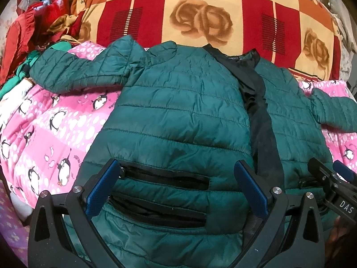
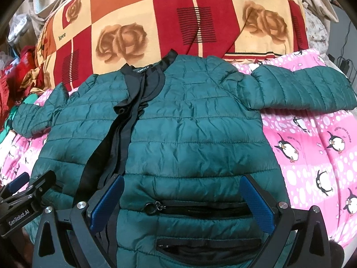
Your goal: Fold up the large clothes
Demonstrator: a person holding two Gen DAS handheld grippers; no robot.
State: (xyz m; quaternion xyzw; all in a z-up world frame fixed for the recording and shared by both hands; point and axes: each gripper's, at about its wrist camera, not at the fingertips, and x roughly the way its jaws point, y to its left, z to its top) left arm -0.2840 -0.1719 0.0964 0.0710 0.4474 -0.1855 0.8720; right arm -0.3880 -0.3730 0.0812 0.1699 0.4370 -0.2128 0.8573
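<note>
While one green quilted jacket is lying front side up on the pink penguin blanket of the bed, its collar is pointing away from the cameras, toward the red and orange rose blanket, and its hem is lying nearest to them. Its long axis is running from hem to collar, and its two sleeves are stretching out to the left and to the right. Its black zipper band is lying open down the middle.

Two hand-held grippers are hovering over the hem. The left hand-held gripper is standing spread wide, grasping nothing, with a black zip pocket lying between its blue pads. The right hand-held gripper is standing released too, its blue pads on both sides of the other zip pocket. Each one is showing in the other's view, just beside it.
</note>
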